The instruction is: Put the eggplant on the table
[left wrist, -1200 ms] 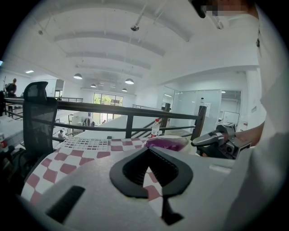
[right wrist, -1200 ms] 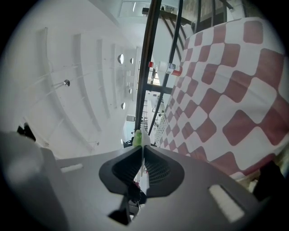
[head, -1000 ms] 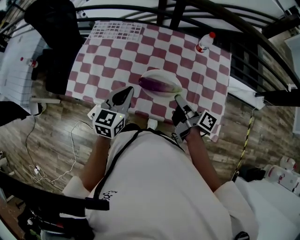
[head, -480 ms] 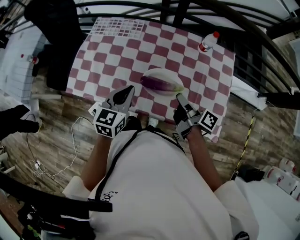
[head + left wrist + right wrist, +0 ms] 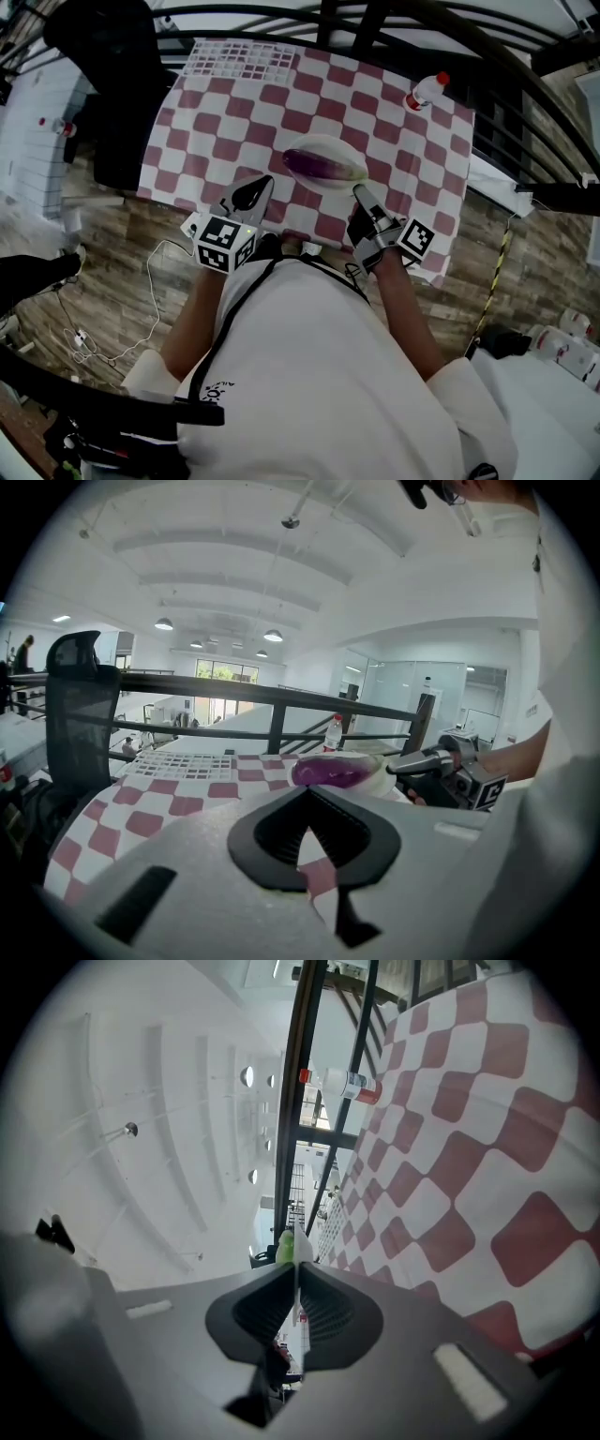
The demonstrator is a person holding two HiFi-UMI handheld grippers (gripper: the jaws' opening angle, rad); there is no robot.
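1. Eggplant: purple, lying on plate, long axis along plate's length, green stem end toward plate's right rim.
2. Right gripper: at plate's right rim, the nearer one; jaws clenched, apparently on that rim, not on eggplant.
3. Left gripper: just off plate's near-left edge; jaws pressed together, empty.
4. Plate: holds eggplant only; rests on checkered table; bottle well beyond plate's far right.
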